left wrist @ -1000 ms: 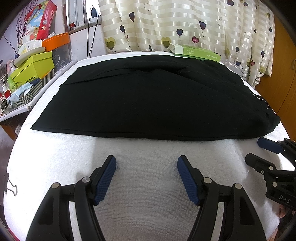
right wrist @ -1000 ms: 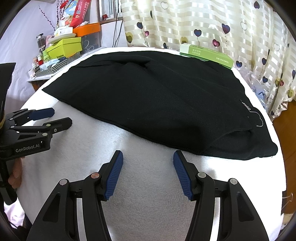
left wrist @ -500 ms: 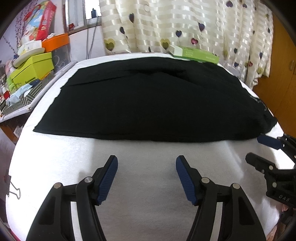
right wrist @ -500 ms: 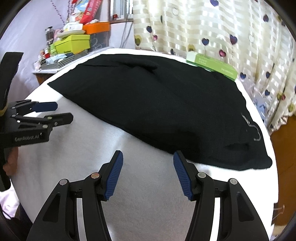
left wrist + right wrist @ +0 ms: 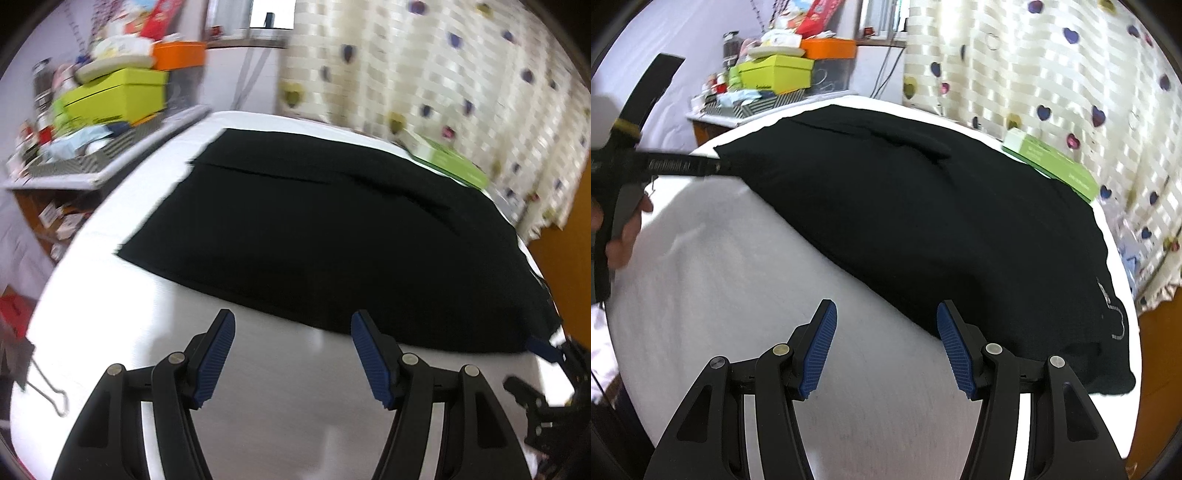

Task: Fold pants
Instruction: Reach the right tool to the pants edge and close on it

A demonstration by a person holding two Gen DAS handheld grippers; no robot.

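white towel (image 5: pixel 713 280) covers the table, heart curtain (image 5: pixel 1052 66) behind, green box (image 5: pixel 1052 162) at the far edge. black pants (image 5: pixel 923 221) lie flat across the towel. my left gripper (image 5: pixel 291 354) and right gripper (image 5: pixel 886 343) both have jaws wide, holding nothing, tips just at the pants' near edge.

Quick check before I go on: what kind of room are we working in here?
Most likely a lived-in home room, perhaps a bedroom. Cream striped curtains with heart prints hang behind the white towel-covered table, and a side shelf holds stacked lime-green and orange boxes. The black pants lie spread flat.
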